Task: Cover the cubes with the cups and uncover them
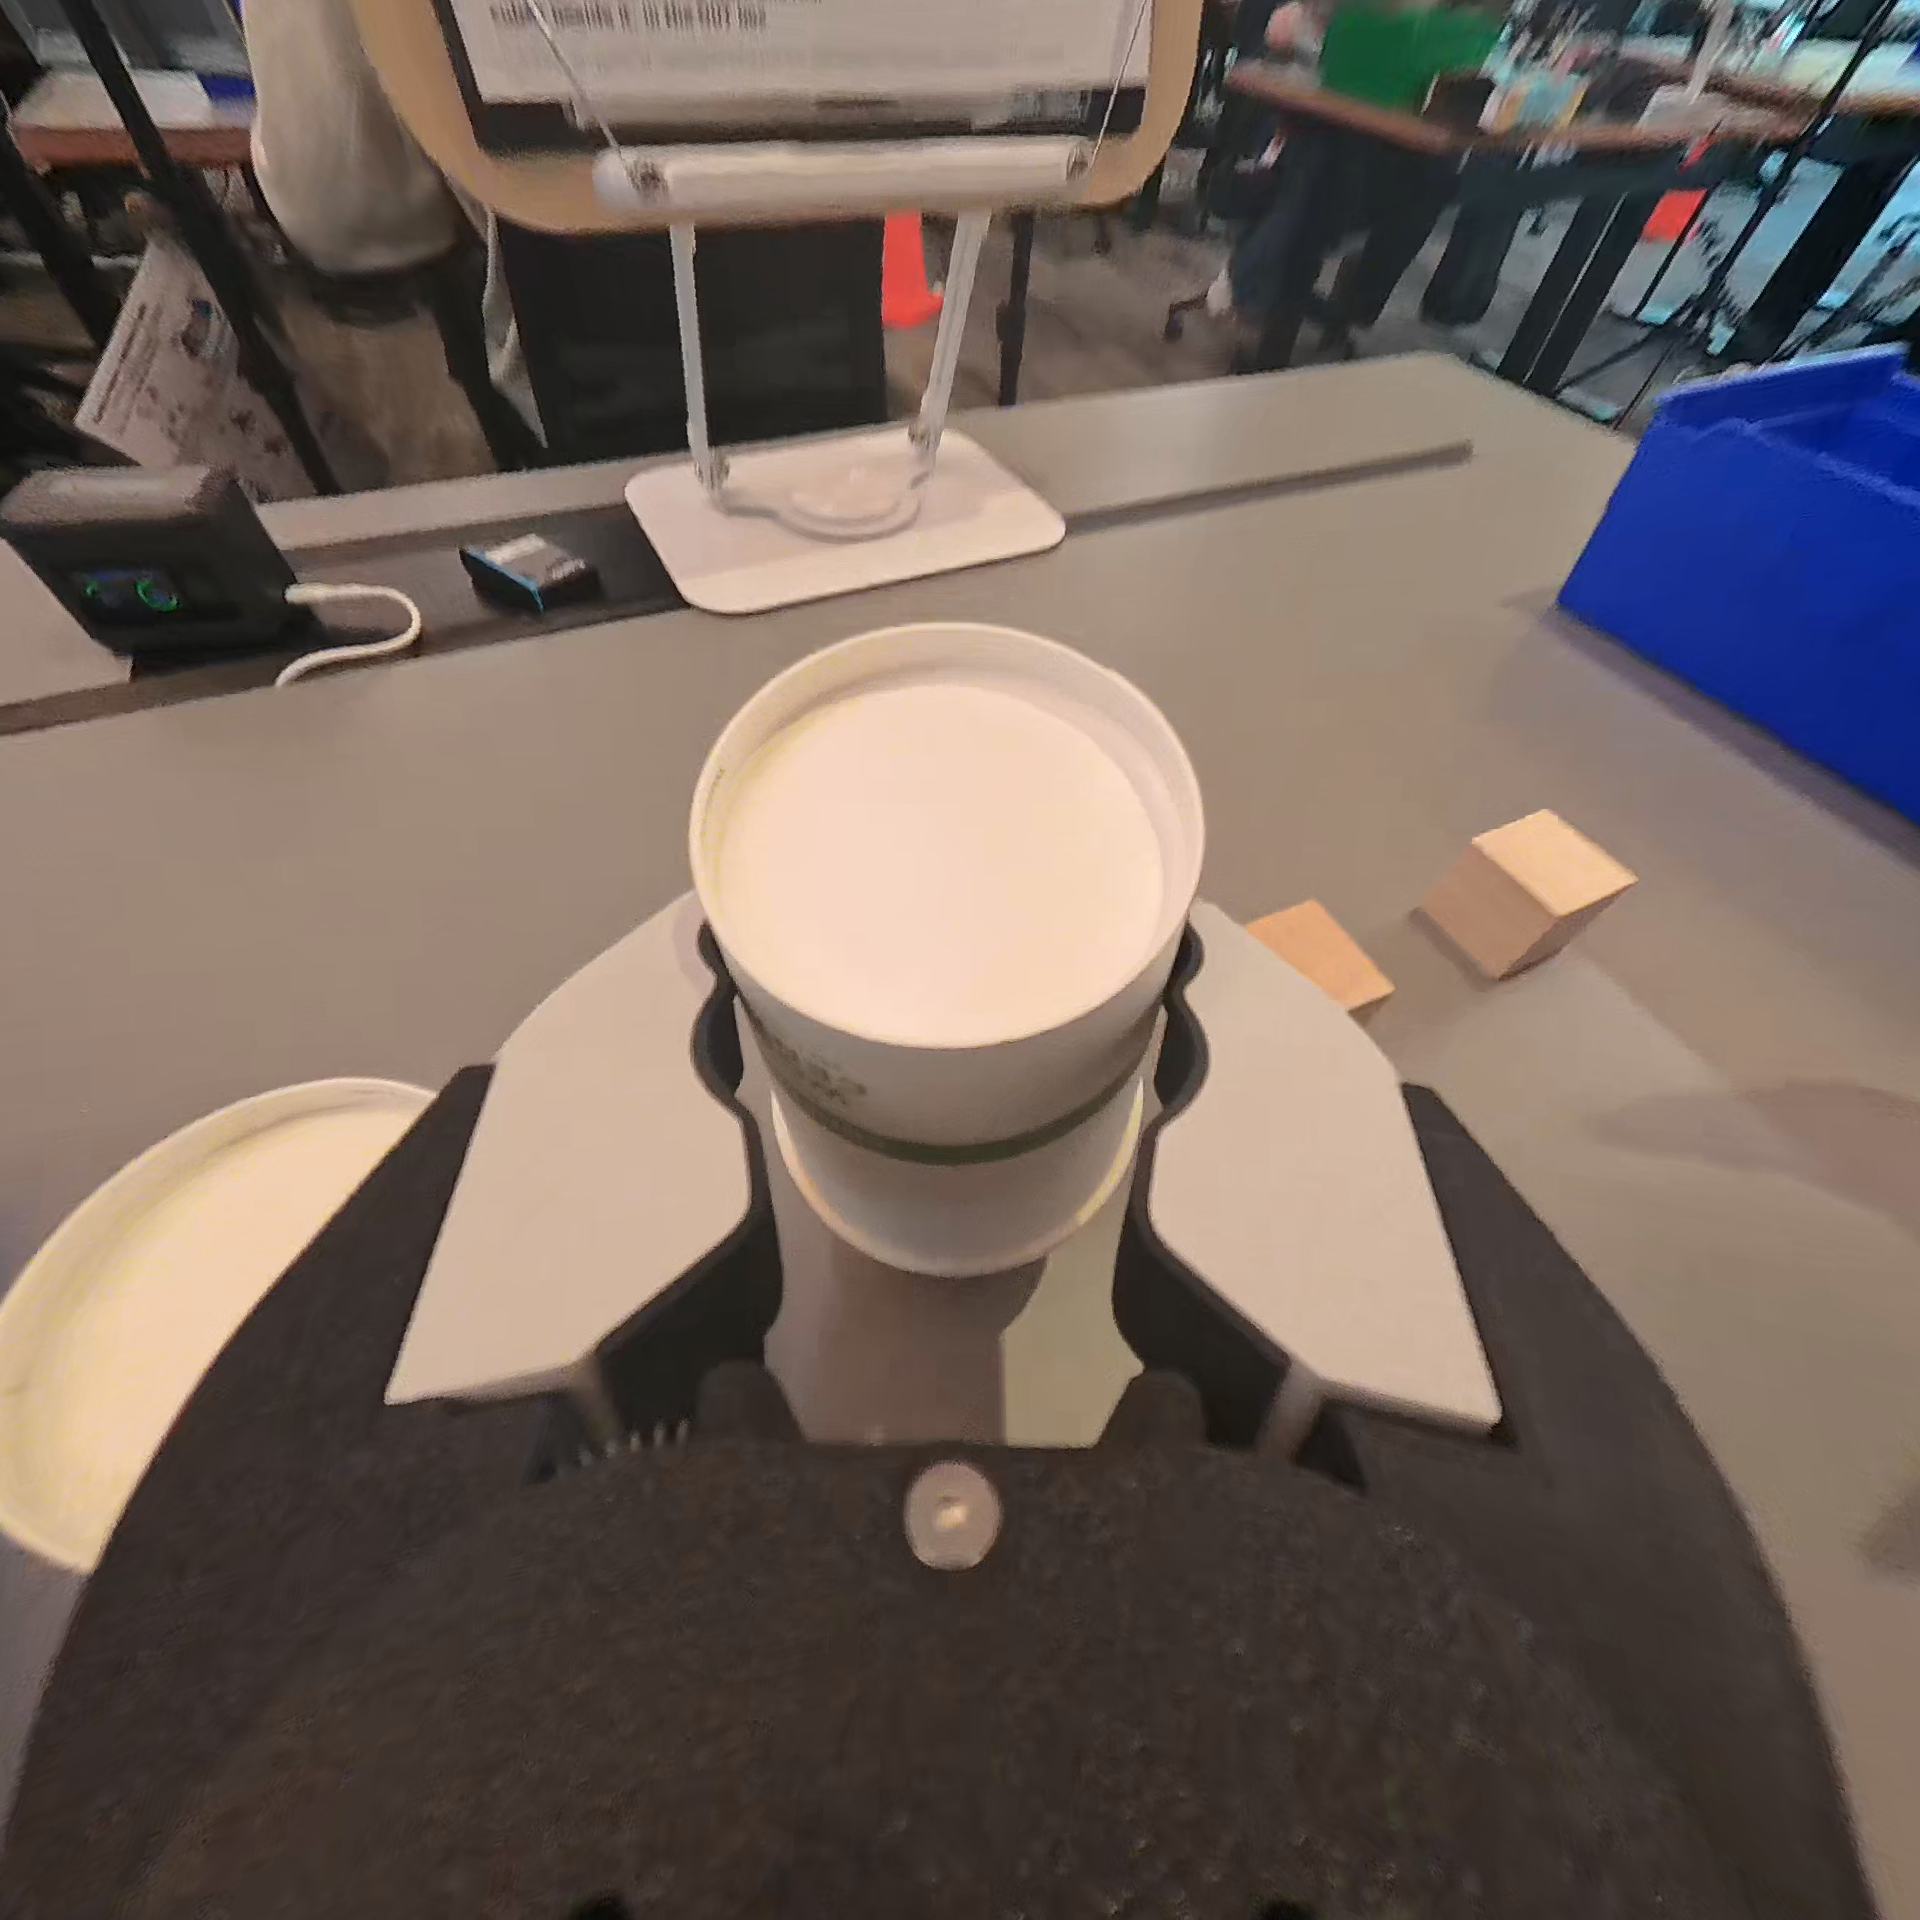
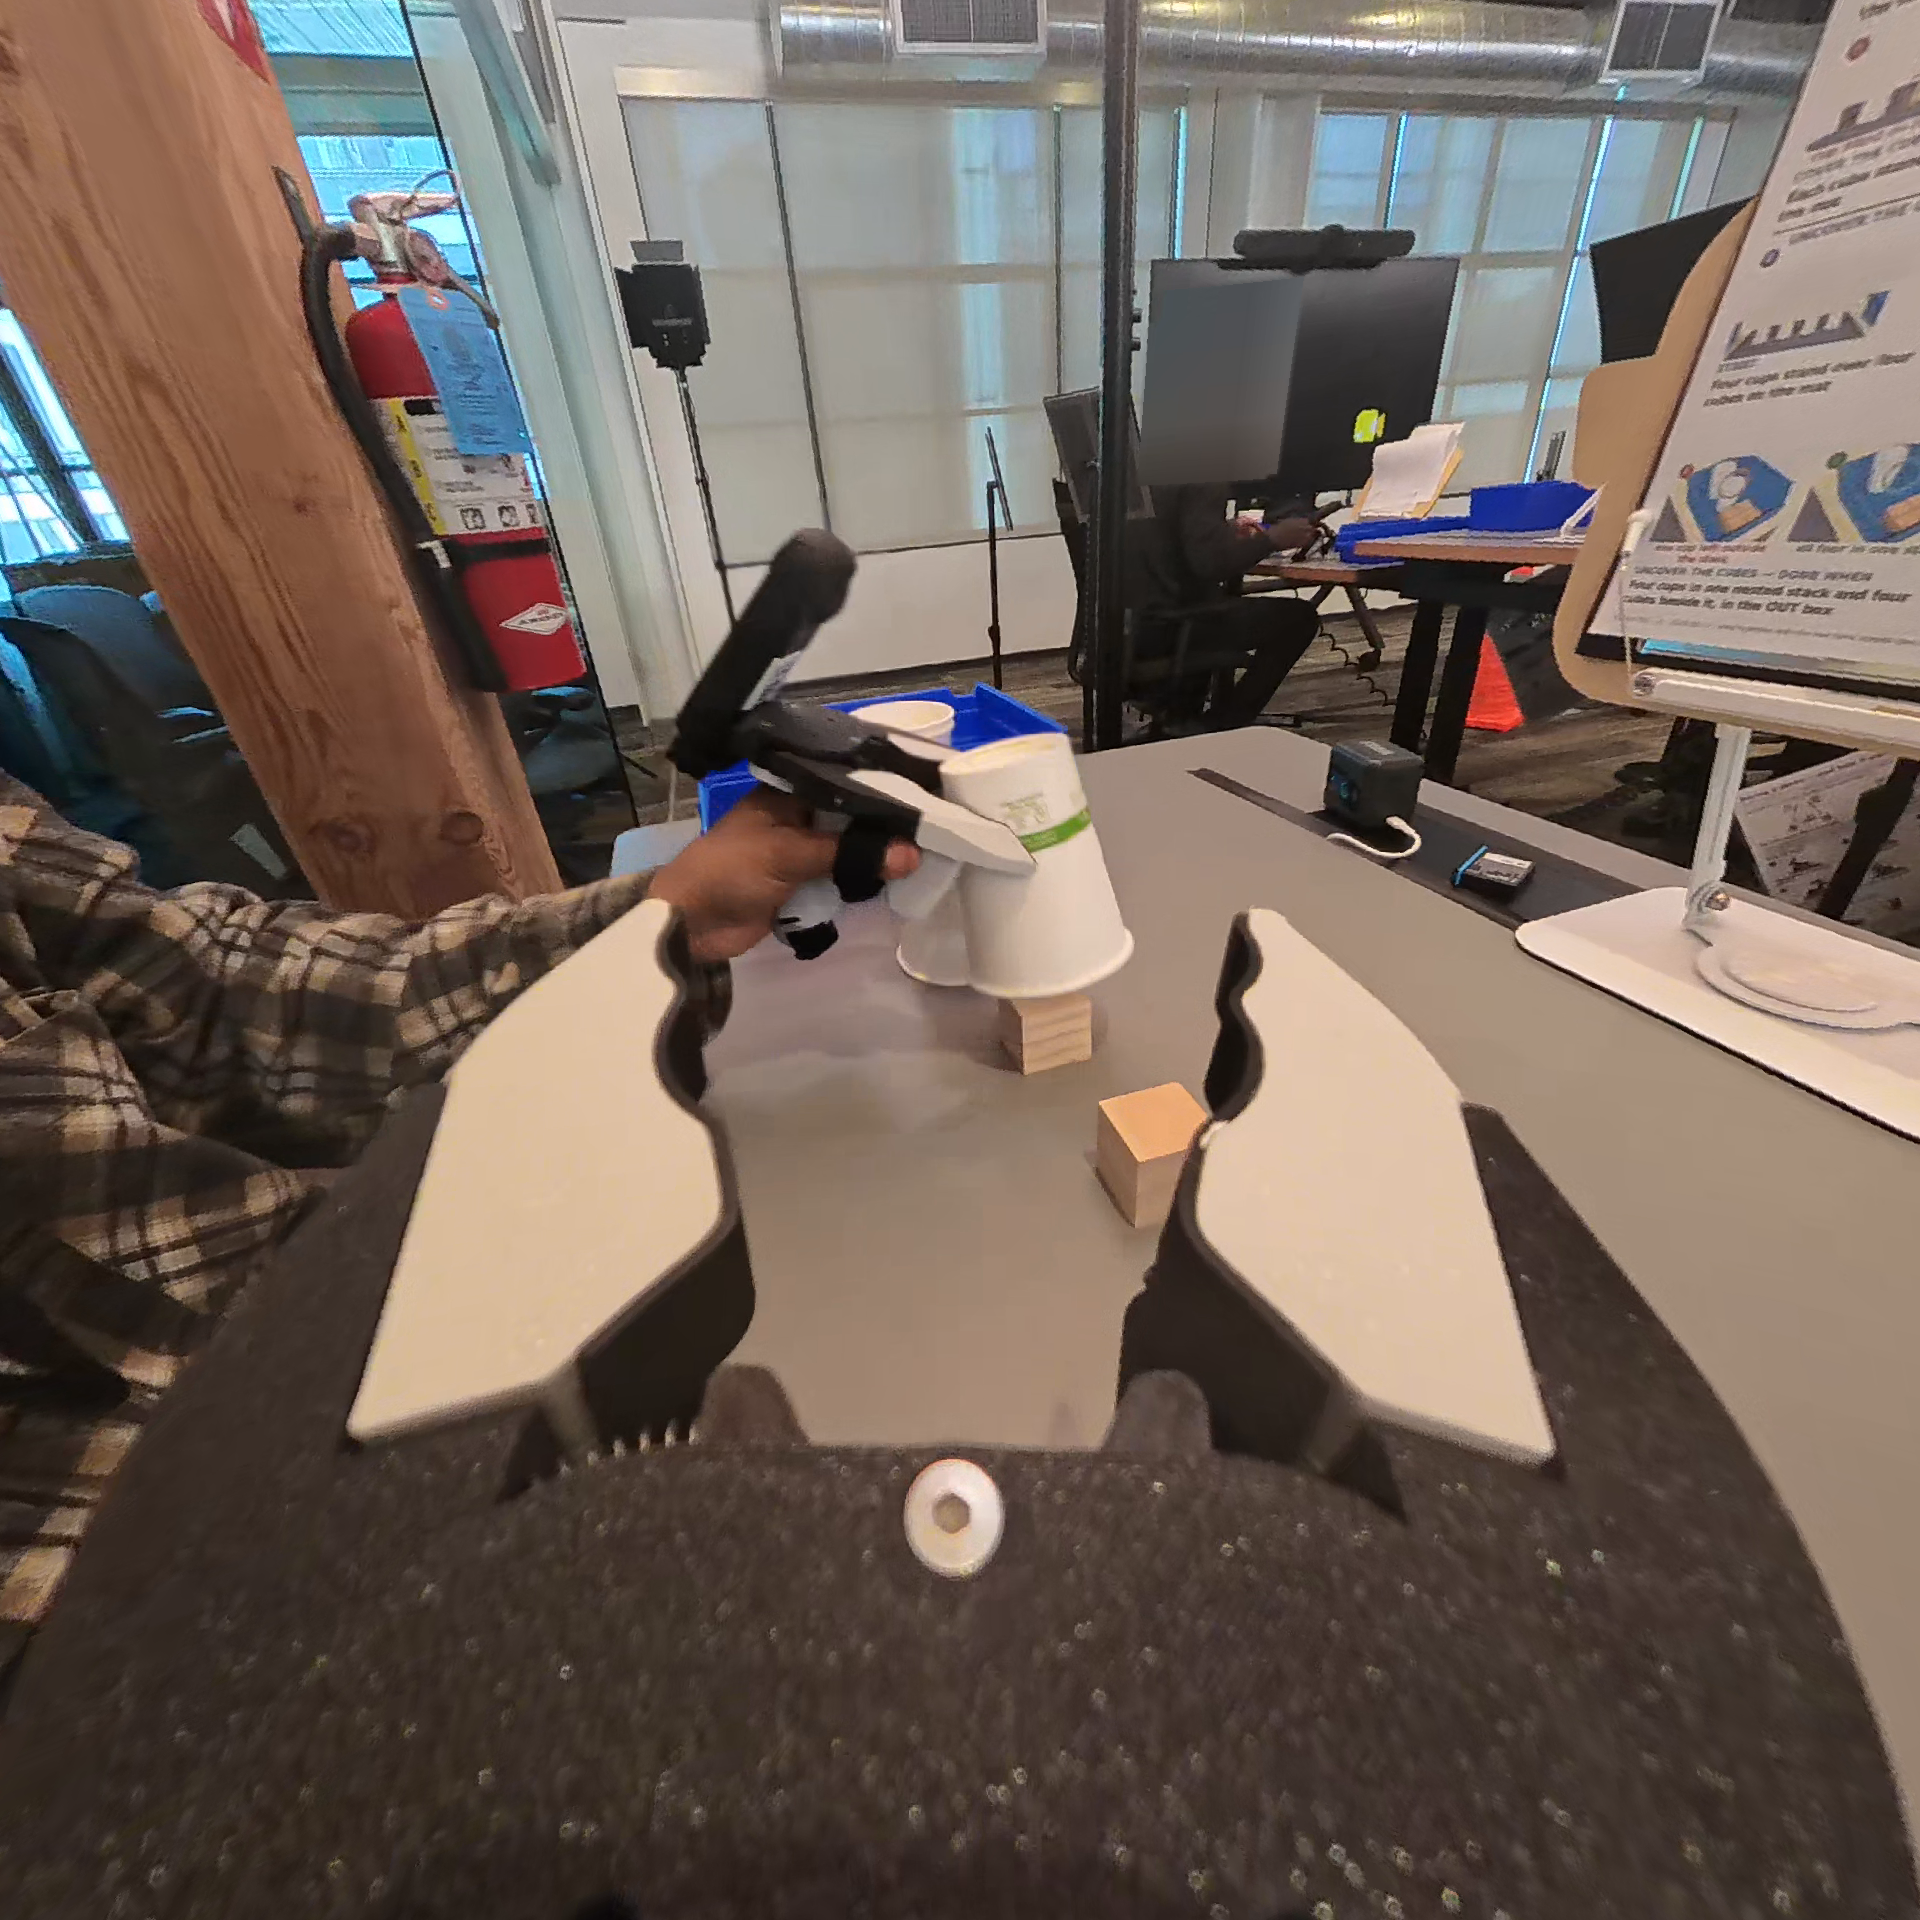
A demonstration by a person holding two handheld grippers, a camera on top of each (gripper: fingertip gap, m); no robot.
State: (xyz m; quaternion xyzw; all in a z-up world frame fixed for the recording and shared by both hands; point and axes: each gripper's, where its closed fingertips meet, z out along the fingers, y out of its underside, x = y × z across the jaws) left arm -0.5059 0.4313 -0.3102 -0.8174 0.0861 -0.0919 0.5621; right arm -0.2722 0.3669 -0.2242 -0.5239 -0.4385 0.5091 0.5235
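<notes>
My left gripper (image 1: 951, 966) is shut on an upside-down white paper cup (image 1: 935, 852) with a green band and holds it above the grey table (image 1: 312, 883). In the right wrist view this cup (image 2: 1039, 883) hangs tilted just over a wooden cube (image 2: 1044, 1029), held by the left gripper (image 2: 987, 842). A second cube (image 2: 1148, 1148) lies by my right gripper's right finger. My right gripper (image 2: 956, 925) is open and empty, low over the table. Both cubes (image 1: 1320, 951) (image 1: 1522, 894) show right of the held cup. Another upside-down cup (image 1: 187, 1299) stands at the left.
A blue bin (image 1: 1766, 582) stands at the right of the table. Another blue bin (image 2: 997, 712) at the far left end holds a cup (image 2: 909, 719). A white stand (image 1: 842, 520) with an instruction sheet, a black device (image 1: 145, 561) and a cable sit along the back edge.
</notes>
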